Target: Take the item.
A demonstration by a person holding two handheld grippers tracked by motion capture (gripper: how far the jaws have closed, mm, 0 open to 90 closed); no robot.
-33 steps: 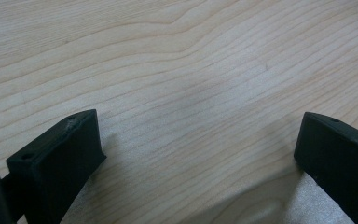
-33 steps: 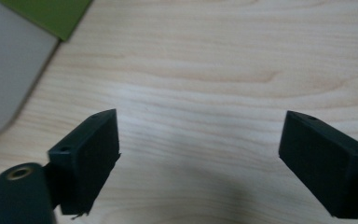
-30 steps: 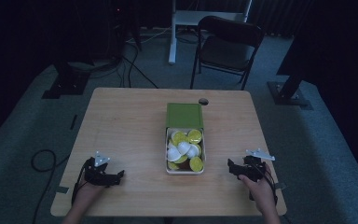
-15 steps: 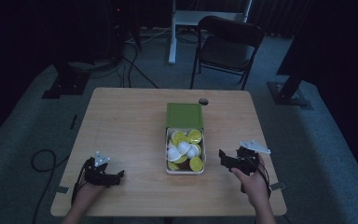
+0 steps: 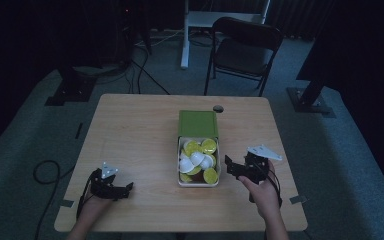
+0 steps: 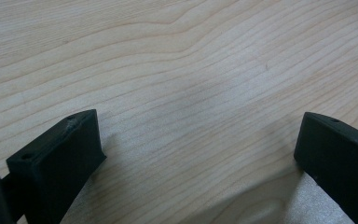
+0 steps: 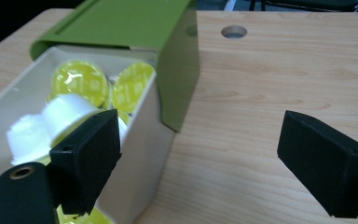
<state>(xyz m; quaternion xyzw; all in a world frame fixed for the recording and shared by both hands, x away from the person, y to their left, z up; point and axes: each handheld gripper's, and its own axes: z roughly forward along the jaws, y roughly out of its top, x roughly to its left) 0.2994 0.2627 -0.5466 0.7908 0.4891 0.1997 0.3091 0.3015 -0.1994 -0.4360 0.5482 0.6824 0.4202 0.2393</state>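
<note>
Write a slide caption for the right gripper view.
Open right gripper beside the box of yellow and white capsules, green sleeve slid back.

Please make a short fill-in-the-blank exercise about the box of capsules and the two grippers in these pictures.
1. The sleeve half covering the box is ____ in colour.
2. The right gripper has its jaws ____.
3. The left gripper hangs over the bare ____.
4. Besides yellow capsules, the box holds ____ ones.

Missing words: green; open; table; white
</note>
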